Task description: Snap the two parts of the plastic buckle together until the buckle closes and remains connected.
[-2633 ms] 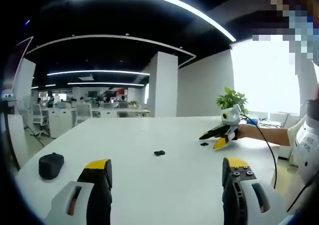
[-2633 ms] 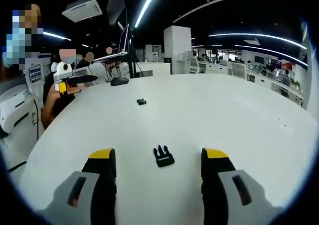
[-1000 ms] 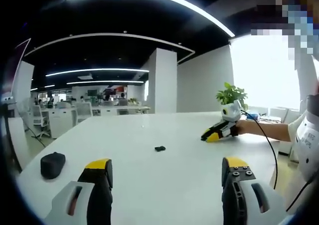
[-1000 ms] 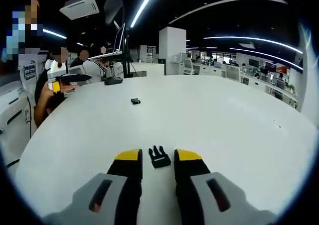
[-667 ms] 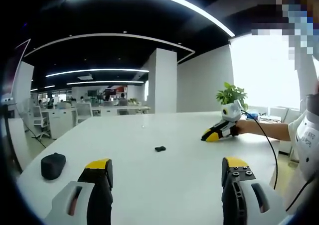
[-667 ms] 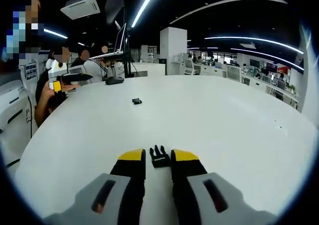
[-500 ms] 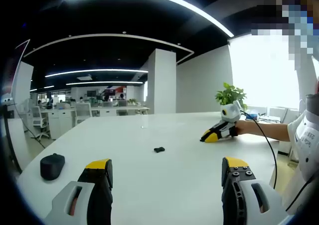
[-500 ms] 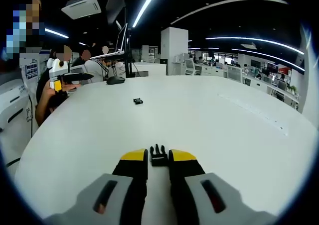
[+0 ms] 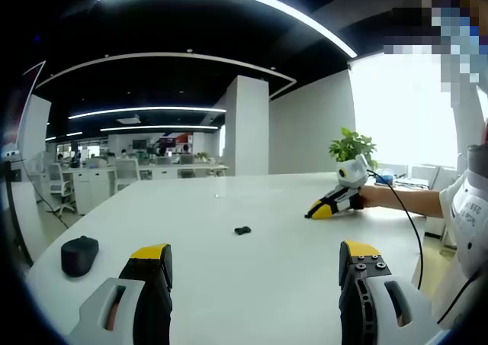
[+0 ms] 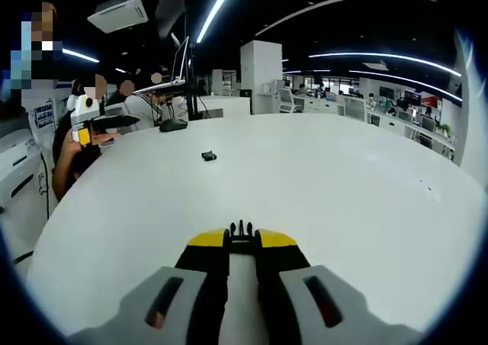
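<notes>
In the right gripper view my right gripper (image 10: 242,240) is shut on the pronged black buckle part (image 10: 242,230), whose prongs stick out past the yellow fingertips (image 10: 207,240). The other black buckle part (image 10: 209,156) lies further out on the white table (image 10: 343,177). In the left gripper view that same small part (image 9: 242,230) rests mid-table, well ahead of my left gripper (image 9: 255,257), which is open with nothing between its jaws. My right gripper (image 9: 329,206) also shows there at the right, held low to the table by a hand.
A dark computer mouse (image 9: 78,254) lies at the table's left side in the left gripper view. A potted plant (image 9: 352,146) stands at the far right. A monitor stand and people (image 10: 126,89) are at the table's far edge in the right gripper view.
My right gripper's jaws have closed from wide apart onto the pronged buckle part. My left gripper has stayed open and nearly still.
</notes>
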Demonstrator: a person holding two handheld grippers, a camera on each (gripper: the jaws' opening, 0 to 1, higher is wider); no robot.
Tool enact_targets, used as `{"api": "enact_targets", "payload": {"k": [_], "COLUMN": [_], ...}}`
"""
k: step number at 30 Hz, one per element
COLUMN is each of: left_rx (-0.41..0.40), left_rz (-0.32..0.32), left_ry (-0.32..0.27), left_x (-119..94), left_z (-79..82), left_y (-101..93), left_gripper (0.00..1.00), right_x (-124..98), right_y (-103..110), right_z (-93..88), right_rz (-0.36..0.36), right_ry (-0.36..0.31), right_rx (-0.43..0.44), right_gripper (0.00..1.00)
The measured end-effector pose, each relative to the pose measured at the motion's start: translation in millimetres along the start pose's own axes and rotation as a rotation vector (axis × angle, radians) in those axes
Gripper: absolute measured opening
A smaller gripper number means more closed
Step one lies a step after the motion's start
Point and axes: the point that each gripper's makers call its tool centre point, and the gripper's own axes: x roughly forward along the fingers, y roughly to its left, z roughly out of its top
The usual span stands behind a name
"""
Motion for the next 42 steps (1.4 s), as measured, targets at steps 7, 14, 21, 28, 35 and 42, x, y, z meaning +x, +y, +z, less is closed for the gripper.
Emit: {"api": "enact_targets", "payload": {"k": [7,14,21,28,35,42], "left_rx": [0.0,-0.027,-0.014,-0.018,-0.015,-0.028], "left_rz": [0.0,-0.031,-0.035,-0.044,-0.059,-0.099], "left_ry": [0.008,-0.008,0.003,0.011,0.006,-0.034], "left_x": [1,4,9,16,24,32], "left_z": [-2.7,-1.0,-1.9,-3.7,-0.7,6.3], "left_y": [0.9,-4.1,-7.2,-7.1,-6.9,-2.7], "left_gripper": [0.92,0.92,0.92,0.9,0.89,0.87], "right_x": [-2,-6,-11,-13,-15,-16], "right_y": [4,5,7,10,14,21], "right_z": [6.1,15.5,25.4,28.7,32.1,31.5], "right_rz": [0.004,-0.017,-0.03,-0.025,-0.016,0.0], "right_ry": [-0.022,-0.044,-0.074,-0.093,-0.106,-0.112], "right_rx": [0.027,0.003,-0.014,0.001,0.004,0.001], "right_gripper": [0.12,0.12,0.12,0.12,0.12,0.12]}}
